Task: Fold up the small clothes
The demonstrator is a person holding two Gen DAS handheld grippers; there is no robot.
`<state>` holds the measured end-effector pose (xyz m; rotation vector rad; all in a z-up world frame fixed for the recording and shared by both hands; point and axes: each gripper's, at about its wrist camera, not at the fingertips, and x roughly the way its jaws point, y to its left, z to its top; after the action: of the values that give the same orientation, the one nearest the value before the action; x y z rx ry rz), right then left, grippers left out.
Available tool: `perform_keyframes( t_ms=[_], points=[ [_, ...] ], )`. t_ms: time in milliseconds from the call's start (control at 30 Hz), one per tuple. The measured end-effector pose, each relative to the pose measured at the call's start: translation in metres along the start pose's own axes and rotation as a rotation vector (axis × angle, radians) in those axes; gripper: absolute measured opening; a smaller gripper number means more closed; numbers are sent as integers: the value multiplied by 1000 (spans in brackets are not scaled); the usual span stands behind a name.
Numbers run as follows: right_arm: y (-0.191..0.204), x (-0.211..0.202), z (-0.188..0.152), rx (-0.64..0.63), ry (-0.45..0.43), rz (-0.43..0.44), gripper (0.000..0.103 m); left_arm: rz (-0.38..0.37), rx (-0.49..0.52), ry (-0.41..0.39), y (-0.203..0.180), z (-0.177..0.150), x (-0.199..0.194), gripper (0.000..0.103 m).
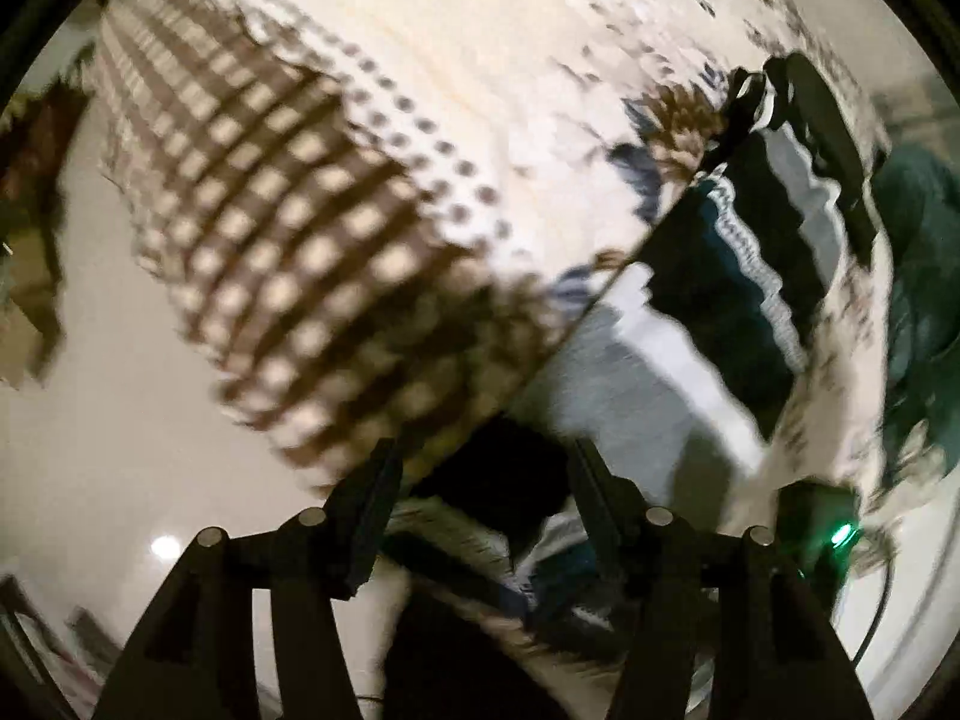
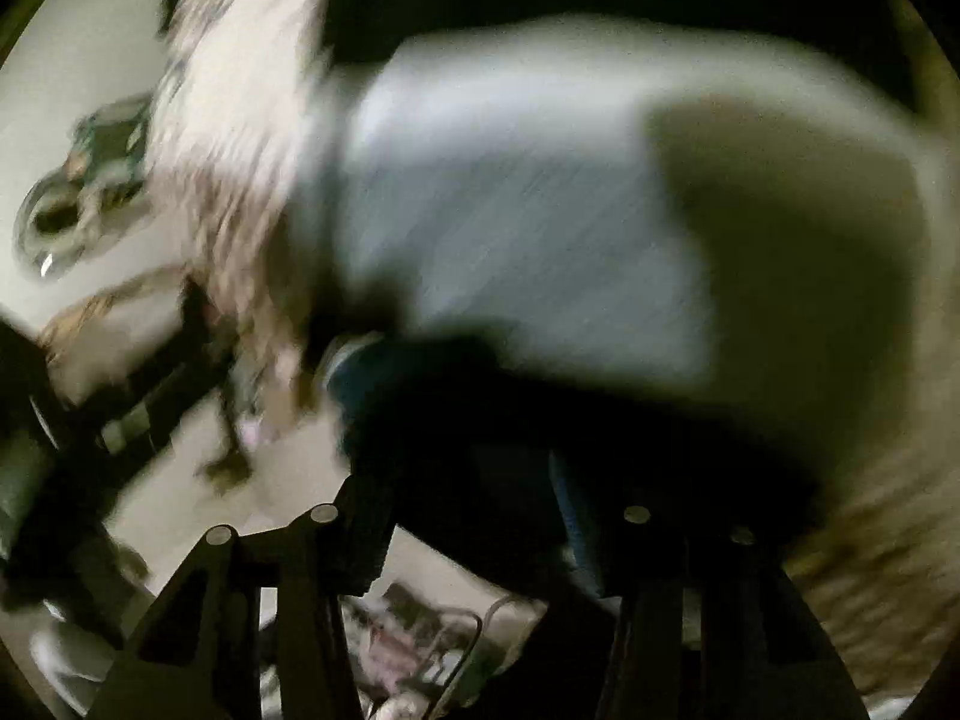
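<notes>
Garment (image 1: pixel 738 276): dark teal and white cloth with a knitted trim, lying on the patterned cream rug (image 1: pixel 456 90), right of centre in the left view.
Left gripper (image 1: pixel 486 480): low over the rug's edge, fingers spread apart, nothing between them.
Right gripper (image 2: pixel 474 492): badly blurred; dark cloth (image 2: pixel 540 420) across its fingers, grip can't be told.

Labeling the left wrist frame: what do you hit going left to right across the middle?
Pale floor → brown checkered cloth → cream floral cloth → dark garment with white stripes → green fabric at the right edge. Everything is motion-blurred.
</notes>
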<state>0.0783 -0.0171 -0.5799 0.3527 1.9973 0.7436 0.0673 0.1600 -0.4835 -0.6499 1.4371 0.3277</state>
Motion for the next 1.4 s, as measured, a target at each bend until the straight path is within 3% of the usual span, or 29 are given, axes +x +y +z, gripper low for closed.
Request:
perform_keyframes(
  t_ms=[67, 167, 267, 333, 400, 500, 633, 733, 867, 900, 933, 967, 1033, 1067, 1133, 1200, 1267, 1400],
  points=[
    [7, 21, -19, 8, 77, 89, 52, 47, 17, -12, 9, -5, -14, 55],
    [-2, -11, -38, 26, -8, 158, 52, 40, -16, -17, 19, -11, -26, 55],
    [-41, -76, -45, 95, -152, 116, 52, 30, -1, -18, 5, -10, -25, 55],
    [-63, -119, -40, 134, -235, 68, 61, 11, 16, -34, -15, -4, -23, 55],
    [-85, -164, -29, 155, -309, 27, 77, -41, 32, -52, -38, 12, -22, 55],
    [-110, -221, 0, 204, -420, 6, 78, -106, 93, -96, -87, 57, -19, 55],
    [-141, -291, 58, 287, -573, -21, 78, -162, 213, -123, -165, 149, 1, 55],
    [-155, -337, 124, 338, -657, -24, 79, -164, 304, -127, -219, 219, 27, 55],
    [-160, -367, 204, 387, -734, 11, 79, -128, 387, -98, -274, 302, 80, 55],
    [-164, -375, 224, 405, -754, 39, 79, -157, 404, -85, -284, 317, 93, 52],
    [-168, -379, 239, 419, -763, 67, 79, -190, 421, -79, -291, 330, 104, 22],
    [-174, -382, 253, 440, -774, 113, 78, -216, 440, -79, -297, 336, 109, 5],
    [-191, -389, 270, 469, -826, 262, 47, -236, 466, -116, -304, 343, 112, 6],
    [-201, -392, 276, 515, -831, 283, 1, -258, 460, -126, -303, 345, 111, 6],
    [-217, -399, 271, 567, -889, 281, 3, -300, 425, -124, -292, 353, 110, 6],
    [-231, -399, 271, 604, -882, 240, 3, -307, 368, -62, -277, 364, 131, 6],
    [-231, -395, 276, 587, -849, 221, 3, -304, 351, -14, -274, 370, 148, 6],
    [-211, -410, 288, 489, -826, 155, 7, -358, 350, 17, -280, 375, 140, 11]
  ],
)
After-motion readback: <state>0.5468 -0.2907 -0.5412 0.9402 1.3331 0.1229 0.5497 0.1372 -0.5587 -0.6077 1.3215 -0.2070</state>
